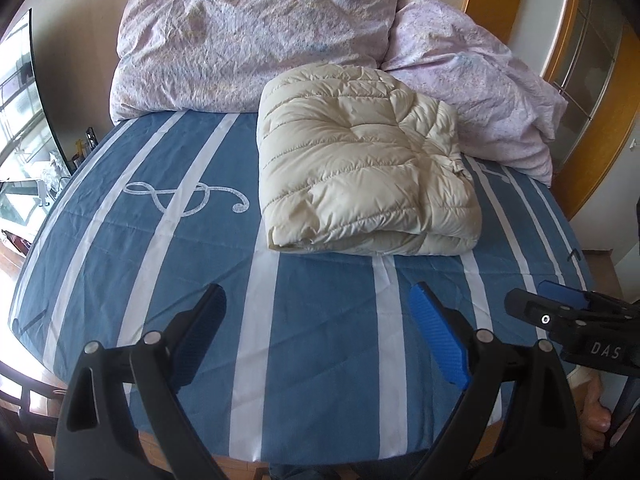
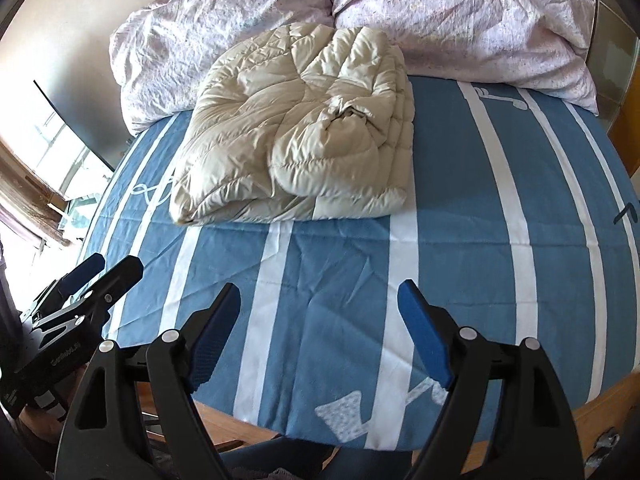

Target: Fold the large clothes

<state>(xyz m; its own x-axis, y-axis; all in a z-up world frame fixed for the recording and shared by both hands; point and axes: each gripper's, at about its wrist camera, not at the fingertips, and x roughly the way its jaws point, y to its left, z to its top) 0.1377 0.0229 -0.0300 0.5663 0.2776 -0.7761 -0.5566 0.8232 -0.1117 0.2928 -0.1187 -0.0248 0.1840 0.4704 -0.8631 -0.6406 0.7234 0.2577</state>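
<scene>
Jacket [image 1: 364,160] is a cream puffer, already folded into a compact thick bundle. It lies on the bed [image 1: 320,320] toward the head end, a bit right of the midline, its far edge touching or just beside the pink duvet [image 1: 248,36] heaped along the head. In the right wrist view a sleeve or hood lump sits on top of the bundle, slightly loose.

Left tongs [image 1: 316,336] hover over the foot edge, spread wide, holding nothing. Right tongs [image 2: 320,336] are the same: wide apart, empty, over the foot edge and well apart from the jacket. Each pair shows at the side of the other's view.

Step, as I judge it: folding looks done or nearly done, and both tongs are clear of the garment. Next move likely calls for either tucking that loose top lump flat or leaving it and ending. If tidying, reach forward to the near edge of the bundle and pinch the puffy top layer only; the slick fill may spring back open.
</scene>
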